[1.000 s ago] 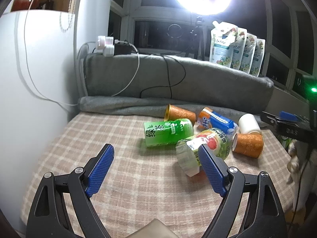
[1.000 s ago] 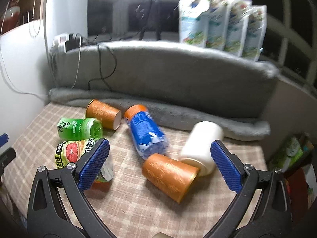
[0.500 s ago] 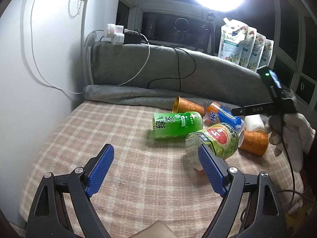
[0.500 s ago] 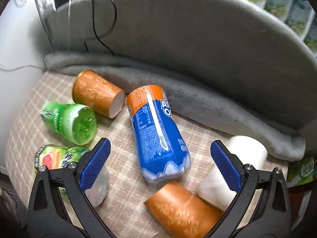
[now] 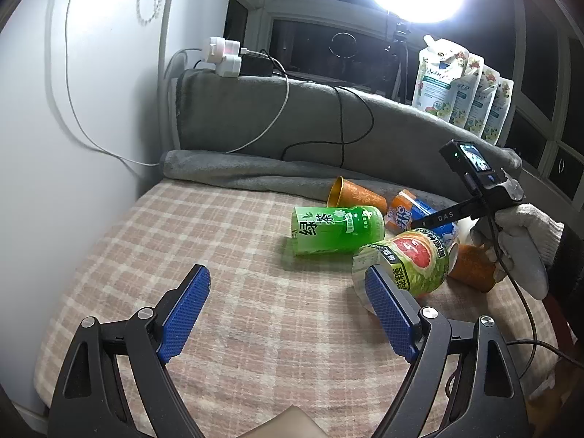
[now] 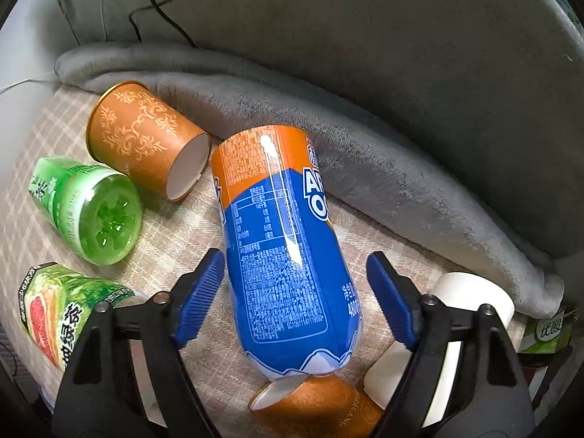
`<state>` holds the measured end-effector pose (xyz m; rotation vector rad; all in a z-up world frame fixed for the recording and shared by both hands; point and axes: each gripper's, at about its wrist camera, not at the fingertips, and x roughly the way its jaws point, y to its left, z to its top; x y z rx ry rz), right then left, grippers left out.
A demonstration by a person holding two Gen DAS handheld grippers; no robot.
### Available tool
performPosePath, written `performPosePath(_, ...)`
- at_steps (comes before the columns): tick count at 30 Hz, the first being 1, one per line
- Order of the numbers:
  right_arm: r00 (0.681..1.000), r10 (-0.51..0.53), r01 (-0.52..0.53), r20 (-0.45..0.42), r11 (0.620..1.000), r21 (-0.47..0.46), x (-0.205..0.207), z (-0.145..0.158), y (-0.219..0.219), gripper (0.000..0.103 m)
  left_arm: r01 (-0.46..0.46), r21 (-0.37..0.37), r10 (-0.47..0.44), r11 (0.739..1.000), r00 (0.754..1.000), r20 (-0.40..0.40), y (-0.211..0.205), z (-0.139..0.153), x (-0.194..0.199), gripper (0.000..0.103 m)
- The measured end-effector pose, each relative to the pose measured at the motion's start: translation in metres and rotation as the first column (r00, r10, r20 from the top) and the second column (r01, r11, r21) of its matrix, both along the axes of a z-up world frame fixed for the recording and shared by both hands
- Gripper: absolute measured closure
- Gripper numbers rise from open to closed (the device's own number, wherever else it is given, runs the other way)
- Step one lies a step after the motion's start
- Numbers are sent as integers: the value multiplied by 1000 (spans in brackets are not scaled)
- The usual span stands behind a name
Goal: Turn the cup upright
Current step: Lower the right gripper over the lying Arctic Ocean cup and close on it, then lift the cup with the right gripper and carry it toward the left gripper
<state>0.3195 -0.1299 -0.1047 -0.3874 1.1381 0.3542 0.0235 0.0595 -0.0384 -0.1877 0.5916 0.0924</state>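
Nearest, the right hand-held gripper (image 6: 294, 297) straddles the lying blue-and-orange cup (image 6: 281, 248) with jaws released, presumably to seize and stand it, while the left hand-held gripper (image 5: 288, 306) hangs unclenched over bare checked cloth (image 5: 226, 241), with the grey blanket (image 6: 365, 146) beyond.

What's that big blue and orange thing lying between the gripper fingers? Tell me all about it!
The blue and orange cup is a tall, shiny container with a printed wrap: orange at the far end, blue with tiny white text nearer, white peaks along the near edge. It lies on its side on the checked cloth, its far end by the grey blanket. The right gripper is open around it, not squeezing it.
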Motion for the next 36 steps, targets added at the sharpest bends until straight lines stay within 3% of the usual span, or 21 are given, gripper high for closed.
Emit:
performPosePath(8,1000,-2,2,20,1000,19,6,-5,13,33,-4,-1,4,1000,1000,2,2,0,1,16)
performPosePath(22,992,-57,36,109,982,183,-27,43,-11,33,2,11,-2,1000,1000,23,-3,6,-7,16)
performPosePath(33,984,-108,53,144,938,342,-134,89,-57,33,42,4,-42,999,998,42,-16,15,-13,16)
performPosePath(36,985,-132,79,113,919,385,-174,95,-96,33,73,-19,-72,997,997,34,-21,14,-12,16)
